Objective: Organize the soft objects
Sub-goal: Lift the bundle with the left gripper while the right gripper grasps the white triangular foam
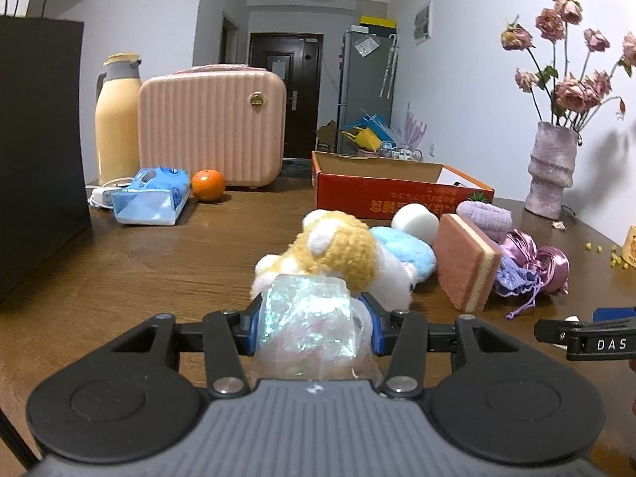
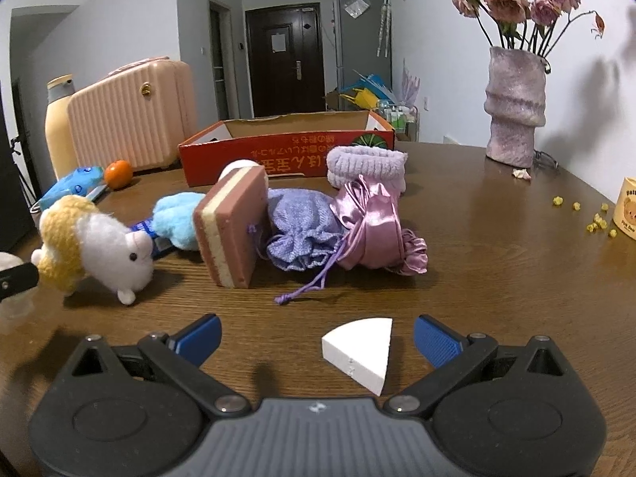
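Note:
My left gripper (image 1: 312, 318) is shut on an iridescent plastic-wrapped soft packet (image 1: 314, 326), held just in front of a yellow-and-white plush toy (image 1: 338, 254). My right gripper (image 2: 318, 338) is open, with a white half-round foam piece (image 2: 359, 349) lying on the table between its jaws. Ahead lie a blue fluffy item (image 2: 179, 218), a pink layered sponge (image 2: 234, 230), a lavender drawstring pouch (image 2: 302, 234), a pink satin pouch (image 2: 377, 234) and a purple towelling band (image 2: 365, 167). A red open cardboard box (image 2: 286, 155) stands behind them.
A pink case (image 1: 210, 127), a cream thermos (image 1: 117, 119), a tissue pack (image 1: 153, 196) and an orange (image 1: 207, 185) stand at the back left. A black bag (image 1: 39, 139) is at the left. A vase of dried roses (image 2: 512, 107) and a yellow cup (image 2: 628, 206) are at the right.

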`<state>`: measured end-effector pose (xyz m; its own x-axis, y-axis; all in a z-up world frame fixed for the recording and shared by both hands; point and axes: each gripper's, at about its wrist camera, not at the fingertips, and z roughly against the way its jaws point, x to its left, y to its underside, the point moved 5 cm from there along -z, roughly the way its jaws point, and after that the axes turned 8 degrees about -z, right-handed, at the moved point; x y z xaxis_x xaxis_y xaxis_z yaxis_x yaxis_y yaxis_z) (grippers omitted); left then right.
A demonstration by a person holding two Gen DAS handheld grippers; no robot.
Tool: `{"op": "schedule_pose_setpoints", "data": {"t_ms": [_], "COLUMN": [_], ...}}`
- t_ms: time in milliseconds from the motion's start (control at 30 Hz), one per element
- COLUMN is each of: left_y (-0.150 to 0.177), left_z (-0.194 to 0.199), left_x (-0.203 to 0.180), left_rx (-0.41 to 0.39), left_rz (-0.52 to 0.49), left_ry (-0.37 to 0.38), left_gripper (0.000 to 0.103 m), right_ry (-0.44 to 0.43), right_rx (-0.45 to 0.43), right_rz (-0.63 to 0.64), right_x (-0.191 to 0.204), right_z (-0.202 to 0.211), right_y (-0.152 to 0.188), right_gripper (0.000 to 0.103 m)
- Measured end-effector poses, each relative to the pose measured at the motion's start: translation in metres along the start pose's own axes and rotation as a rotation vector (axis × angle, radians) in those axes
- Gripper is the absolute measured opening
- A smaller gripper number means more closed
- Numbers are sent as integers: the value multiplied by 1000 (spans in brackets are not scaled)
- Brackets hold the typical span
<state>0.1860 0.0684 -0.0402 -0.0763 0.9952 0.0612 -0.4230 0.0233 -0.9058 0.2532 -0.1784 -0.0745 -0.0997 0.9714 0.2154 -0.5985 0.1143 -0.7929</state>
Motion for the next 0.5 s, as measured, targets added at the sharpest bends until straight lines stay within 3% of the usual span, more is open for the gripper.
{"op": "schedule_pose_setpoints", "data": {"t_ms": [267, 500], "left_y": [1, 2], "left_z": [-2, -4], "left_x": [-1, 0], "left_rx": [9, 20], "left_rz": [-3, 4], "left_ry": [4, 5], "left_gripper": [48, 49], "right_ry": [5, 27], "right_rx": [30, 42], "right_rz": [16, 18], "right_x": [2, 1], "right_z": [-8, -9], "right_y": [4, 6], "right_gripper": [102, 89]}}
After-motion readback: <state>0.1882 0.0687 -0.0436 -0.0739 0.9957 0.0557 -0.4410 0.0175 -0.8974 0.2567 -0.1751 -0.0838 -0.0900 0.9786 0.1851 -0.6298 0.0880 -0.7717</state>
